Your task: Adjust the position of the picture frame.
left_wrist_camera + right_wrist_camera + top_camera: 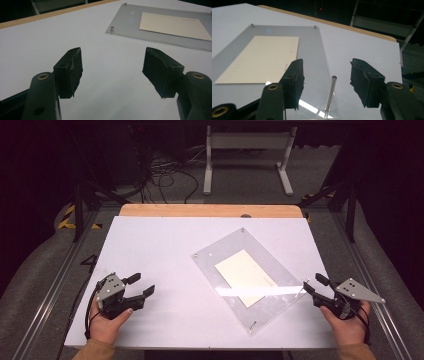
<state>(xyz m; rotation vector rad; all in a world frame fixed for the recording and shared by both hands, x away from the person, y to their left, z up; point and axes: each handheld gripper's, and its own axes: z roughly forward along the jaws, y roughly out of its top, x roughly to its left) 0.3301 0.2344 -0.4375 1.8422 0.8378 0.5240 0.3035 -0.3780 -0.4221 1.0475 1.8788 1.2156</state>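
A clear acrylic plate (pixel 272 302) lies at an angle on the white table (pixel 150 245), right of the middle, with a cream card (pixel 245 276) under it. Small metal pins stand at its corners. My right gripper (pixel 312 283) is at the plate's right corner. In the right gripper view its jaws (pixel 325 75) are open on either side of an upright metal pin (pixel 331 92), and neither pad touches it. The plate (pixel 312 50) and card (pixel 262 57) stretch away beyond. My left gripper (pixel 143 284) rests open at the table's front left, nothing between its jaws (pixel 112 70), with the plate (pixel 125 20) farther off.
A wooden strip (pixel 210 210) borders the table's far edge. Behind it on the floor are a white stand (pixel 247 150) and loose cables (pixel 165 175). Metal rails run along both sides of the table.
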